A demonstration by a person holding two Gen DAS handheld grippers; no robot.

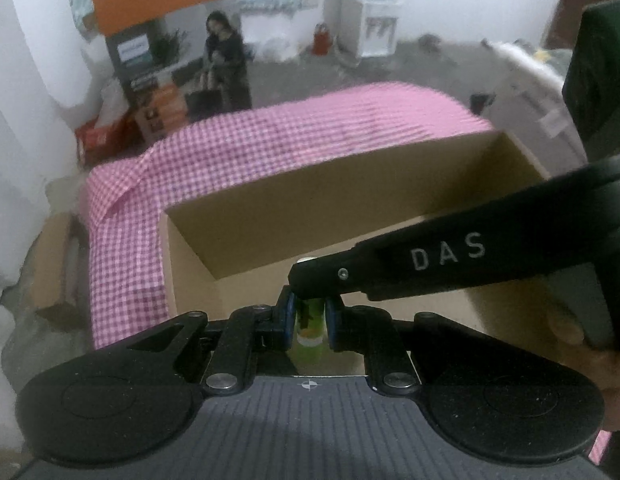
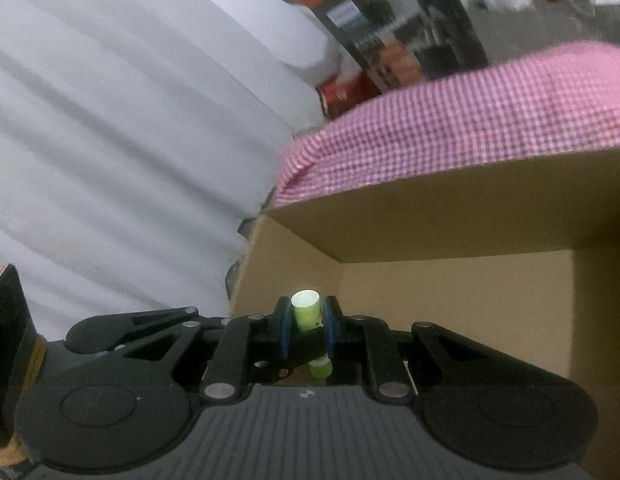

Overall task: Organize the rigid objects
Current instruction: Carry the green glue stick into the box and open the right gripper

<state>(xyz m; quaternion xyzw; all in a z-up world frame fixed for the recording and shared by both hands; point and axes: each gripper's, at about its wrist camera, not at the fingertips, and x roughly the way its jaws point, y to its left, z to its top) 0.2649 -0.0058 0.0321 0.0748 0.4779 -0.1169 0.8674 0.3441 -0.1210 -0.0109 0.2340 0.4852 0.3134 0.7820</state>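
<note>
A green tube (image 1: 307,326) is clamped between the closed blue pads of the left gripper (image 1: 308,320), above the open cardboard box (image 1: 310,200) that stands on the pink checked cloth (image 1: 269,136). The right gripper (image 2: 305,322) is likewise closed on a green tube (image 2: 305,310), held over the near left corner of the same box (image 2: 430,220).

As far as can be judged, the task is at a carrying stage: two tubes are held over the box and neither is yet set down. The box floor is largely hidden, so what is already stored there cannot be told, nor what is left to collect.

In the left wrist view the right gripper's black finger (image 1: 430,260) is seen crossing just above the left pads, a closeness less plain from the right. In the right wrist view the pale top end of its tube is shown clearly, and a second green end (image 2: 320,367) is seen below the jaws; whether that belongs to the left tube cannot be told.
</note>
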